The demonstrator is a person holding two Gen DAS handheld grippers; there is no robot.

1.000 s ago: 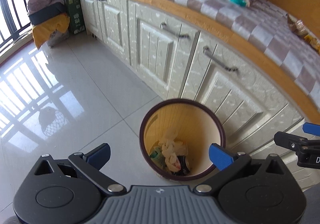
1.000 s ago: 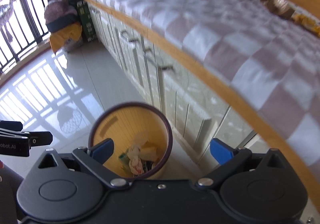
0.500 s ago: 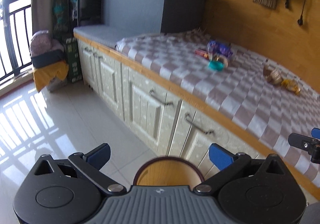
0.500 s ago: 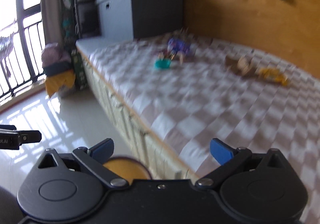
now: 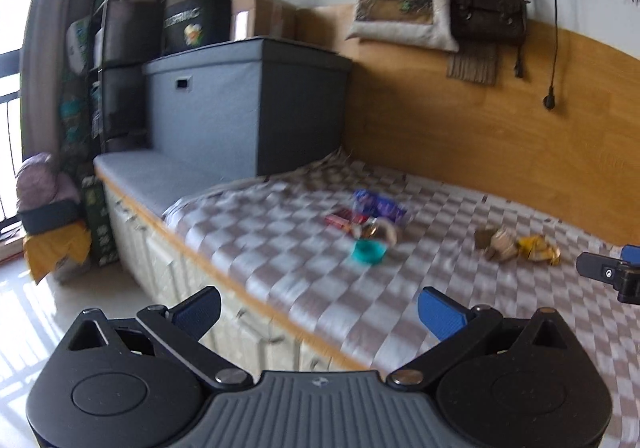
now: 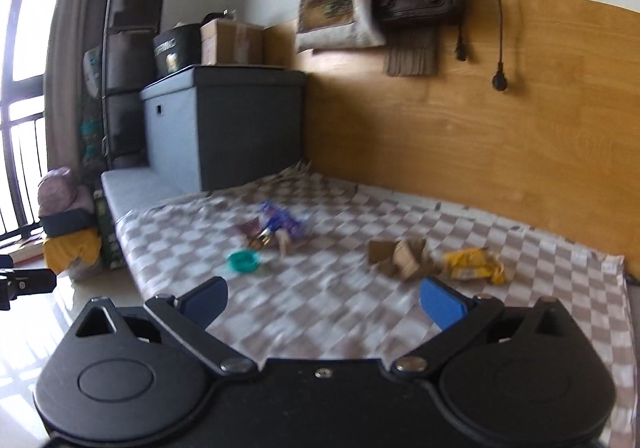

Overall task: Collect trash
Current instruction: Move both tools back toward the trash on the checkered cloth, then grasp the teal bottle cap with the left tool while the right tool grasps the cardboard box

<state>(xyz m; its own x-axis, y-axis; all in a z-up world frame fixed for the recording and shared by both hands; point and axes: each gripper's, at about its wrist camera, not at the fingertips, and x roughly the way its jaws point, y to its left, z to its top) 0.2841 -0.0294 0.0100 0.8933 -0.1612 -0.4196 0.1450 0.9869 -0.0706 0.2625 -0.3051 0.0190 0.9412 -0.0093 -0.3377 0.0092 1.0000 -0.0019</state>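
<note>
A second earlier both my cameras had looked straight down into the round bin with its crumpled paper; half a second later only its rim showed at the bottom edge, and at this moment it had dropped out of both views altogether. I had swung up from the bin to face the bed.

My left gripper (image 5: 318, 306) stood wide open with nothing between its blue pads, and my right gripper (image 6: 324, 296) was likewise spread and empty. I took that to mean one drop-off was over and the next pickup was beginning.

The trash lay on the checked bedspread (image 6: 328, 308). In the right view, a teal lid (image 6: 243, 261) sat left of centre, with a purple wrapper (image 6: 282, 224) and some blurred scraps just above it. Right of centre lay crumpled brown paper (image 6: 402, 258) touching a yellow wrapper (image 6: 472, 266). In the left view the same teal lid (image 5: 368, 252) was at centre, the brown and yellow pieces at the right.

The brown paper sat nearest above my right pads, so I judged it the likely next grab, though motion blur hid its exact shape.
</note>
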